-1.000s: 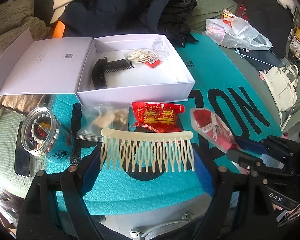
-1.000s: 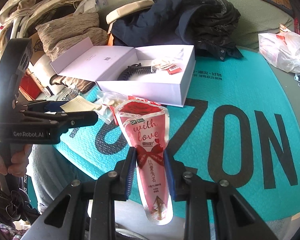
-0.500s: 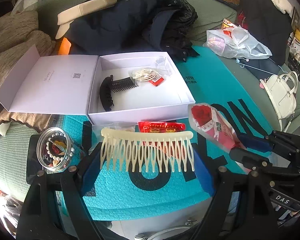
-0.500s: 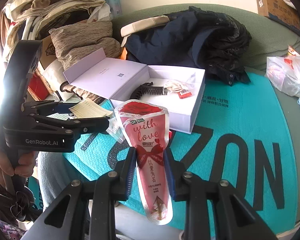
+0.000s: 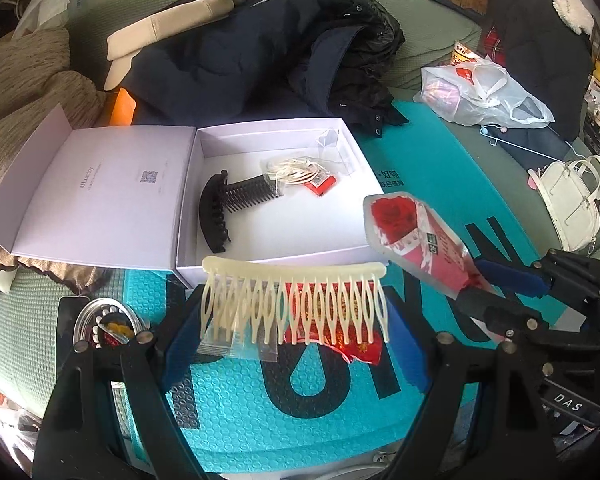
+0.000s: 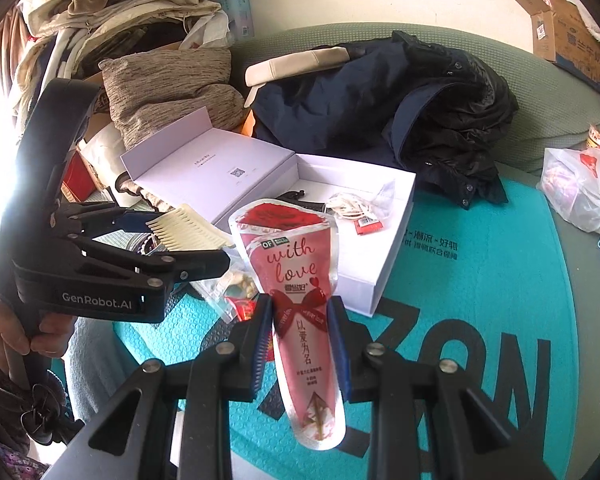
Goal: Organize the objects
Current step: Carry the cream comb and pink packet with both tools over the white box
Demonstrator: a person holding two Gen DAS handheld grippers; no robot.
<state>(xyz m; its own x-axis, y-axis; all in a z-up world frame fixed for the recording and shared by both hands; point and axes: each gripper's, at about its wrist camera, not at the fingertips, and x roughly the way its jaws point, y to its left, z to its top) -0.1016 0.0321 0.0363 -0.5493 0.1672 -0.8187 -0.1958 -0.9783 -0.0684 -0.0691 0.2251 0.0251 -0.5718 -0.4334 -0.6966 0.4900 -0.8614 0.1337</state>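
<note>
My left gripper (image 5: 296, 320) is shut on a cream hair comb (image 5: 294, 304), held above the teal mat just in front of the open white box (image 5: 284, 256). My right gripper (image 6: 300, 332) is shut on a pink "with love" pouch (image 6: 296, 276), held upright near the box's front right corner. The pouch also shows in the left wrist view (image 5: 416, 240), the comb in the right wrist view (image 6: 188, 228). Inside the box lie a black hair comb (image 5: 228, 204) and a bagged white cord with a red tag (image 5: 300, 172).
On the teal mat (image 5: 284, 412) lie a red packet (image 5: 332, 320), a clear bag (image 6: 228, 284) and a round tin of beads (image 5: 104, 324). A dark jacket (image 5: 268, 52) lies behind the box. A plastic bag (image 5: 480, 92) and white handbag (image 5: 572, 204) are to the right.
Both grippers have risen and moved forward toward the box, carrying the comb and the pouch. The box now looks closer in both views.
</note>
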